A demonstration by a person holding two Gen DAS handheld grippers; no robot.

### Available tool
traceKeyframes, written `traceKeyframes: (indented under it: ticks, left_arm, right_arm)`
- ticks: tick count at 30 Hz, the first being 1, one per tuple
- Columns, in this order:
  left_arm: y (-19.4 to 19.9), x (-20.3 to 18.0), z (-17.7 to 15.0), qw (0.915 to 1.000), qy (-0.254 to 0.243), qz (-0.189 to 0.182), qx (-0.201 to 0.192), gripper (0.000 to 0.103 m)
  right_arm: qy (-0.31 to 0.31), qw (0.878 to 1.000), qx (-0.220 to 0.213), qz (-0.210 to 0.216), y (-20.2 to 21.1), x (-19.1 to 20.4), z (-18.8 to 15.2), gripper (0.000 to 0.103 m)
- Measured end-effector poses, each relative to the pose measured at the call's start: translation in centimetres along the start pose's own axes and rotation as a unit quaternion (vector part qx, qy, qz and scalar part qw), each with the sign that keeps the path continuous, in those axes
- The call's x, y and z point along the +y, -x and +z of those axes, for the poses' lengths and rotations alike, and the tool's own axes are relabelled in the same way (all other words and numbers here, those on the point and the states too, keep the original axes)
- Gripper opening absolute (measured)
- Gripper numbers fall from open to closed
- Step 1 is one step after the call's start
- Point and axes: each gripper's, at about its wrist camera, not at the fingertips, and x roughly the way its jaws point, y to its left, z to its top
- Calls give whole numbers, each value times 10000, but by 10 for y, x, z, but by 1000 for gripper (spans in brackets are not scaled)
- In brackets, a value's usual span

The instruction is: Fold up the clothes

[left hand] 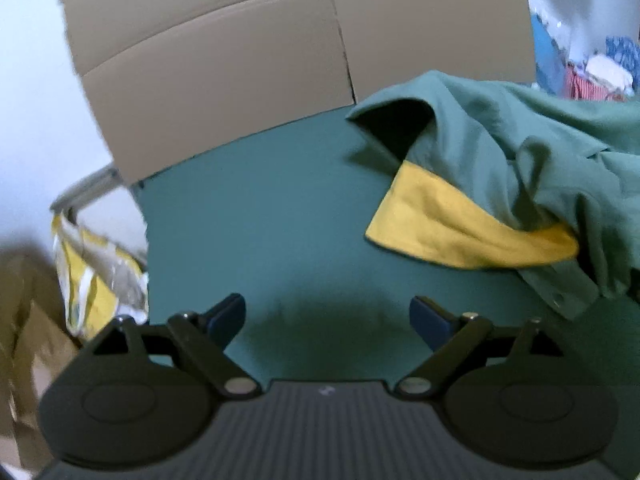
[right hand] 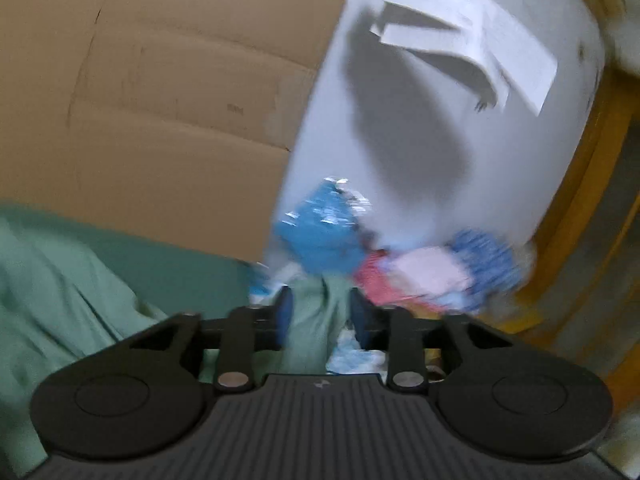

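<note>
My left gripper [left hand: 327,316] hangs jaws wide and empty over the teal surface [left hand: 248,216], right gripper [right hand: 320,312] half-apart around the crumpled green shirt [left hand: 520,152] — fabric could snag.

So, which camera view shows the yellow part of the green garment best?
The left wrist view. There the yellow panel lies in plain sight on the green garment, sharp and uncovered. The right wrist view shows only blurred green cloth between its gripper's fingers, and no yellow part.
</note>
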Motion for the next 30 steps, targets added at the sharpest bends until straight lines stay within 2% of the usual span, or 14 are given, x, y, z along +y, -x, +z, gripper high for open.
traceKeyframes:
  ticks: [2, 4, 6, 7, 10, 16, 18, 19, 20, 22, 23, 25, 27, 30]
  left_arm:
    - [14, 0, -12, 9997, 145, -145, -107, 90]
    - [20, -10, -19, 9991, 203, -323, -171, 90]
    - [22, -23, -21, 9985, 143, -471, -255, 90]
    - [24, -32, -22, 9981, 77, -549, -277, 89]
    - [27, -56, -24, 9956, -118, -854, -363, 90]
    - [26, -100, -32, 9904, -556, -1235, -261, 92]
    - [24, -110, -37, 9901, -618, -1249, -182, 92]
    - [23, -114, -39, 9901, -628, -1249, -141, 91]
    - [24, -115, -41, 9904, -596, -1241, -121, 91]
    - [23, -118, -44, 9913, -500, -1215, -67, 84]
    - [21, -119, -45, 9920, -460, -1174, -20, 80]
    - [16, -118, -47, 9935, -368, -1067, 116, 55]
    - [11, -113, -48, 9943, -179, -1013, 266, 40]
    - [11, -94, -49, 9952, 220, -908, 294, 30]
  right_arm:
    - [-191, 9991, 30, 367, 23, -6, -16, 52]
    - [-389, 9928, 190, 1120, 42, -5, -36, 64]
    - [-127, 9845, 429, 1696, 61, 13, -57, 67]
    - [131, 9827, 549, 1764, 67, 25, -69, 67]
    - [857, 9838, 713, 1403, 67, 57, -101, 68]
    - [1627, 9769, 1154, 772, 37, 66, -142, 72]
    - [1632, 9737, 1302, 914, 30, 68, -147, 71]
    - [1535, 9709, 1436, 1150, 28, 68, -147, 63]
    - [1438, 9672, 1569, 1385, 26, 69, -147, 39]
    - [1239, 9575, 1831, 1852, 23, 71, -147, 1]
    - [1141, 9545, 1867, 2025, 25, 72, -144, 0]
    - [913, 9497, 1794, 2398, 44, 72, -128, 0]
    - [689, 9412, 1704, 2834, 65, 71, -110, 0]
    - [329, 9179, 1534, 3644, 90, 74, -86, 0]
